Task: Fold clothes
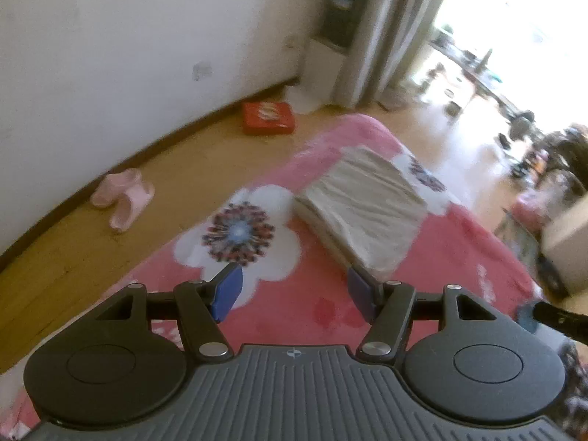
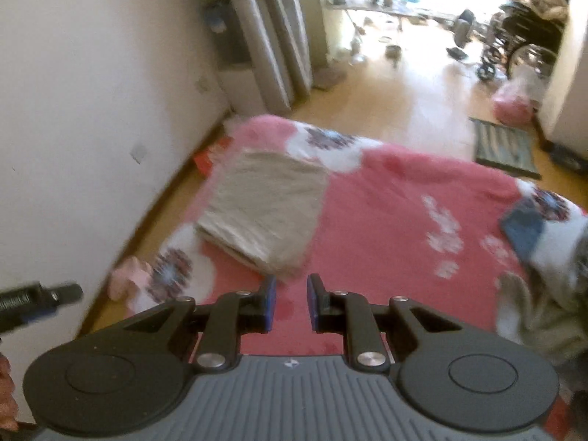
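Both grippers hang above the pink flowered blanket (image 2: 386, 198) with nothing between their fingers. The left gripper (image 1: 294, 294) has its blue-padded fingers (image 1: 228, 293) spread wide and empty; the right gripper (image 2: 291, 303) holds its fingers (image 2: 271, 303) only narrowly apart, a clear gap showing blanket between them. The folded beige garment (image 2: 262, 213) lies flat near the blanket's wall-side edge, apart from both grippers. More loose clothes (image 2: 533, 316) sit crumpled at the blanket's right side.
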{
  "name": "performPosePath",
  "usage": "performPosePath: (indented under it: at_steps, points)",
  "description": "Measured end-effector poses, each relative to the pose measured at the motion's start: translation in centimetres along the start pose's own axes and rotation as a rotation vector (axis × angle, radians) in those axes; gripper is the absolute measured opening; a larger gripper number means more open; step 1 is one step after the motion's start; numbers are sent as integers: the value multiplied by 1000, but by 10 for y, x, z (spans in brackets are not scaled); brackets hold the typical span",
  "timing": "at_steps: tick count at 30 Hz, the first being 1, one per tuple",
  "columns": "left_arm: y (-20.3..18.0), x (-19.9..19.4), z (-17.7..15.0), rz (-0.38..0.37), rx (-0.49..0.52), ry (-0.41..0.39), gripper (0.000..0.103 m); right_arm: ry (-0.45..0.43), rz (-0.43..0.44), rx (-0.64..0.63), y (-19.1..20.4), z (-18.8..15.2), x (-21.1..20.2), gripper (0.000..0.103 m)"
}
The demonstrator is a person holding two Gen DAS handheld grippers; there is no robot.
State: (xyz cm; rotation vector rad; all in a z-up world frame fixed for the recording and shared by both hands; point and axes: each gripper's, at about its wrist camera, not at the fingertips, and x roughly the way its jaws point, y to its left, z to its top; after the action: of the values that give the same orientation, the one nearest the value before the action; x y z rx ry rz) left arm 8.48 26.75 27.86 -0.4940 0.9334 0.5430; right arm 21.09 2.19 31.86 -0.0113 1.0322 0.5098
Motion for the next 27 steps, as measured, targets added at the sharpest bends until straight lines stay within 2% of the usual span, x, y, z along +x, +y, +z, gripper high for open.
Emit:
performPosePath:
  at_steps: [3, 6, 12, 16, 19, 24, 27]
  points:
    - [5, 4, -16, 55, -17, -22, 64, -6, 44, -108, 7, -3, 11, 20]
    - [8, 9, -39, 109, -12, -36, 64, 2, 48, -204, 4, -15, 29, 20]
    - [7, 25, -87, 194, 35, -104, 64, -7, 120, -322, -13, -58, 63, 20]
    - [6, 36, -118, 182, 24, -140, 64, -11, 154, -338, -25, -97, 73, 20]
    - [-4, 34, -141, 163, 59, -172, 64, -36, 167, -324, -37, -125, 71, 21]
    - [-16, 12, -170, 118, 97, -221, 65, -68, 169, -272, -54, -163, 50, 29]
    - [-19, -10, -181, 95, 82, -253, 71, -77, 159, -260, -57, -178, 31, 35]
